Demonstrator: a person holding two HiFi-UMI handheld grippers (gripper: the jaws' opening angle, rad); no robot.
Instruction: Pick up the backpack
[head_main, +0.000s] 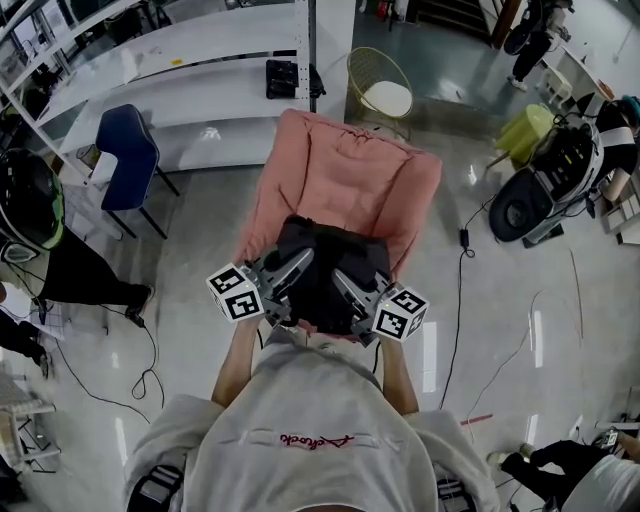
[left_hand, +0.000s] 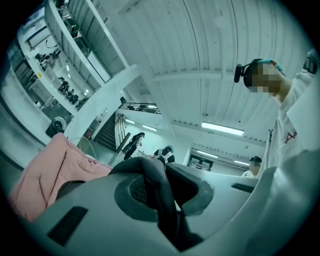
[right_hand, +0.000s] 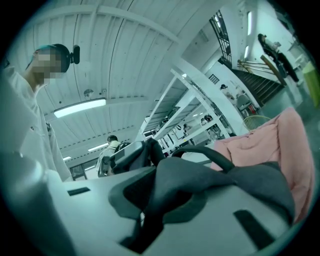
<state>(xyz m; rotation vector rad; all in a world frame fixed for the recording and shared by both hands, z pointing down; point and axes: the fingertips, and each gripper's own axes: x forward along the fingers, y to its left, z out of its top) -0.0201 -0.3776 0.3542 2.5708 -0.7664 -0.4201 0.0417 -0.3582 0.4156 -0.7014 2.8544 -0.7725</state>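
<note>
Glossy workshop floor (head_main: 200, 250) w/ a pink cushioned chair (head_main: 345, 170). The black backpack (head_main: 325, 250) sat at its seat's front. Left tongs (head_main: 295, 268) and right tongs (head_main: 348, 288) each pinched the pack's dark fabric. Step: grip set, prob. lift next, needing both raised evenly. Pack contents unseen.

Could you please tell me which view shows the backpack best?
The head view: the dark backpack shows nearly whole on the pink chair. The left gripper view shows only a pinched strap; the right gripper view shows dark fabric and a strap.
</note>
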